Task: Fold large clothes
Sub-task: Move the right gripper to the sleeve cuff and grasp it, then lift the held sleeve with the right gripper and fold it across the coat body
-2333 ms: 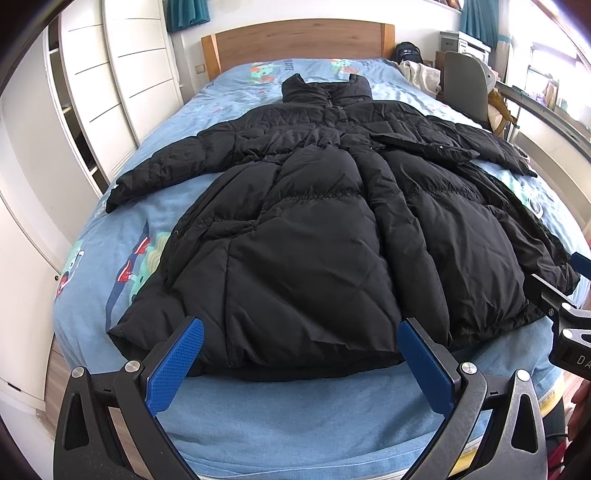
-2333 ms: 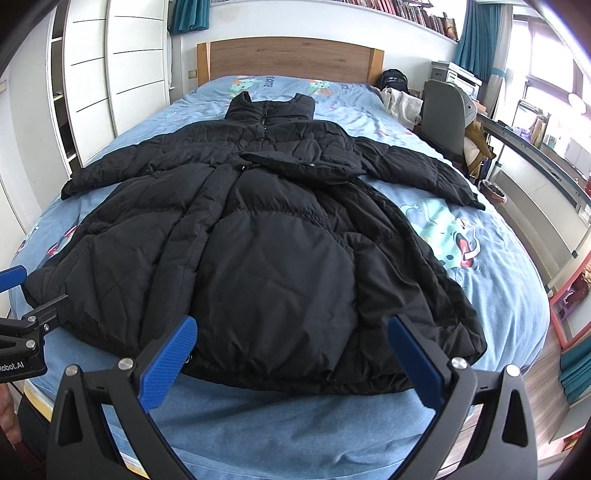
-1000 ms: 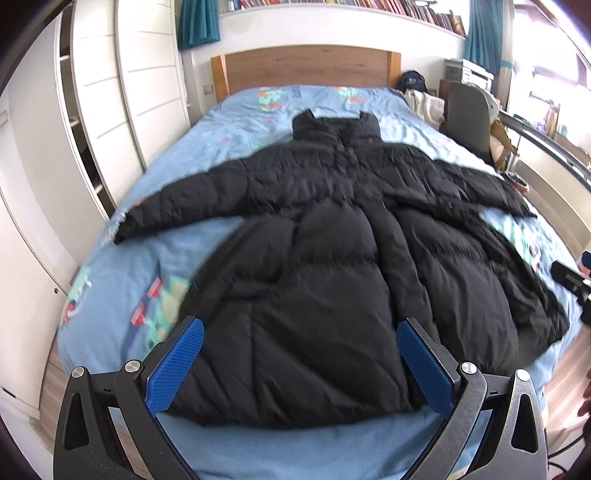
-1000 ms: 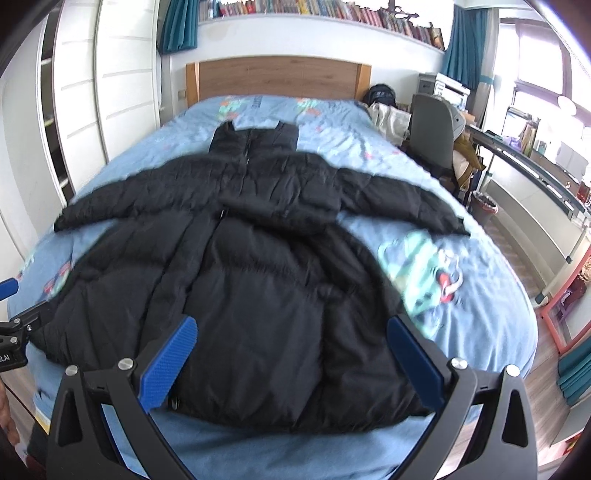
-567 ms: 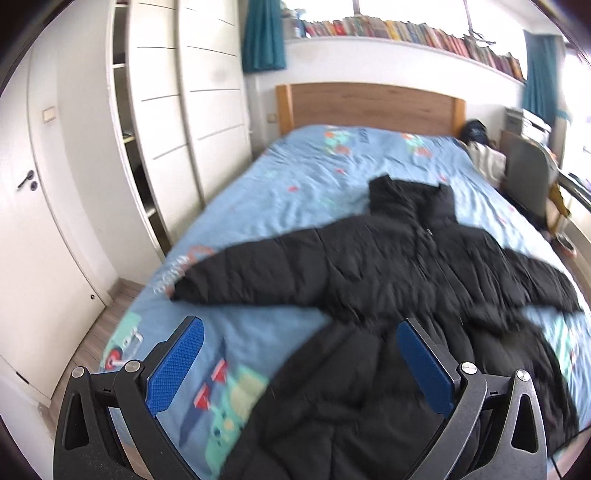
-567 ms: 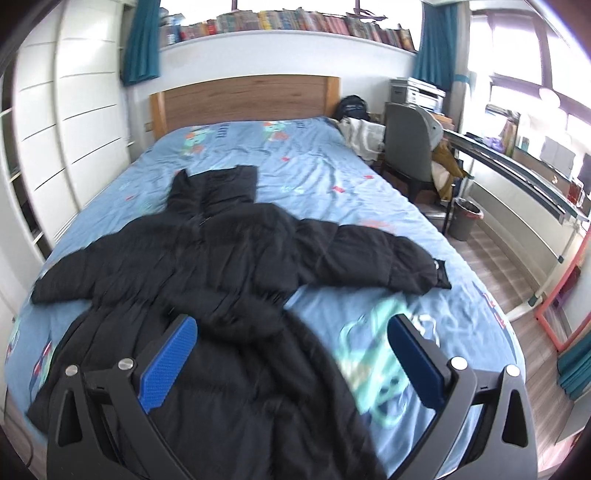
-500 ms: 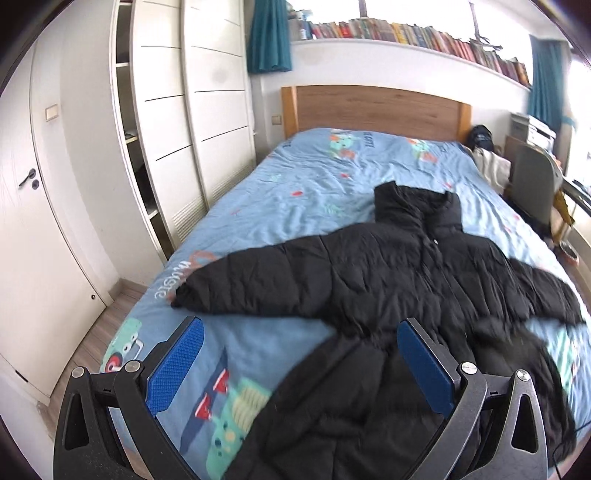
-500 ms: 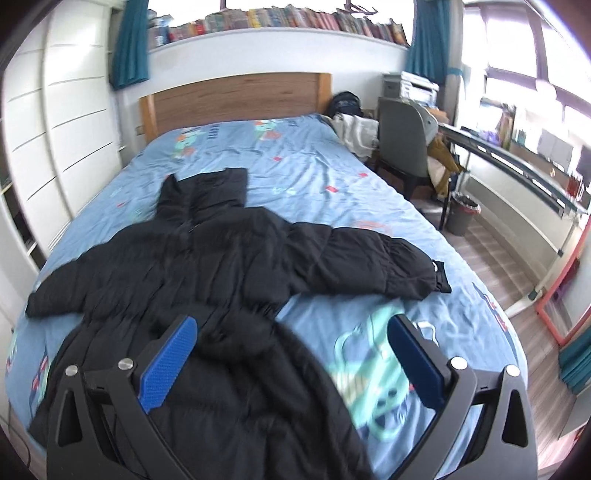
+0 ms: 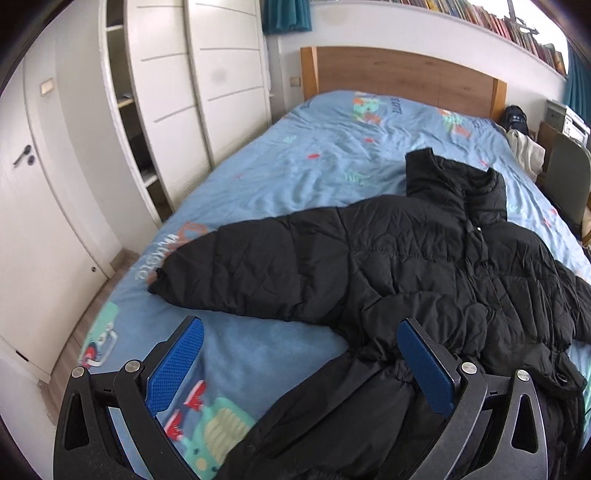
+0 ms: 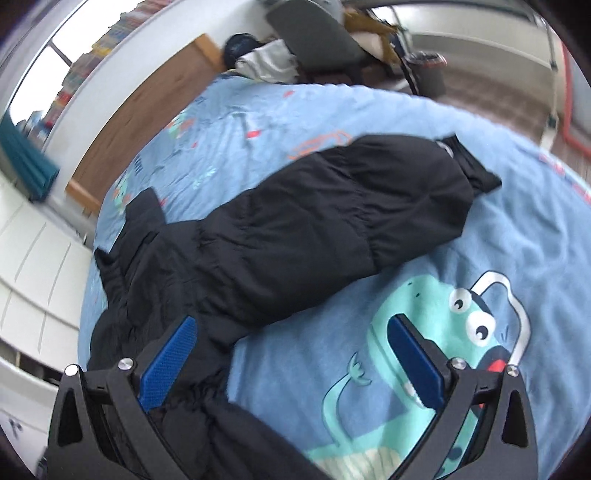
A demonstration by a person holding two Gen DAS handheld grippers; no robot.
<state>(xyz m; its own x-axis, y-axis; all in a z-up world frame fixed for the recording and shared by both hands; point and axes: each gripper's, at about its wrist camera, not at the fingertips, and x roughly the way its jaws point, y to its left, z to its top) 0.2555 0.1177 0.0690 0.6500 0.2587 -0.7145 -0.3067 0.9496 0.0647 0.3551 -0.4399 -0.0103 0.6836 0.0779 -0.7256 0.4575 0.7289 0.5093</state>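
Note:
A long black puffer coat (image 9: 424,266) lies spread flat on a blue bed (image 9: 325,162), collar towards the headboard, sleeves out to both sides. My left gripper (image 9: 299,365) is open and empty, above the coat's left side near the armpit; the left sleeve (image 9: 251,266) stretches ahead of it. In the right wrist view, tilted, my right gripper (image 10: 291,362) is open and empty over the sheet just below the right sleeve (image 10: 351,206), whose cuff (image 10: 469,162) points right. Neither gripper touches the coat.
White wardrobes (image 9: 184,92) and a door (image 9: 33,206) stand along the bed's left side. A wooden headboard (image 9: 399,81) is at the far end. A grey chair (image 10: 317,33) with clothes and a bin (image 10: 428,74) stand on the right.
Both grippers have moved from the coat's hem up along the bed to the sleeves. The right gripper has rolled sideways and come low over the right sleeve. Both stayed open.

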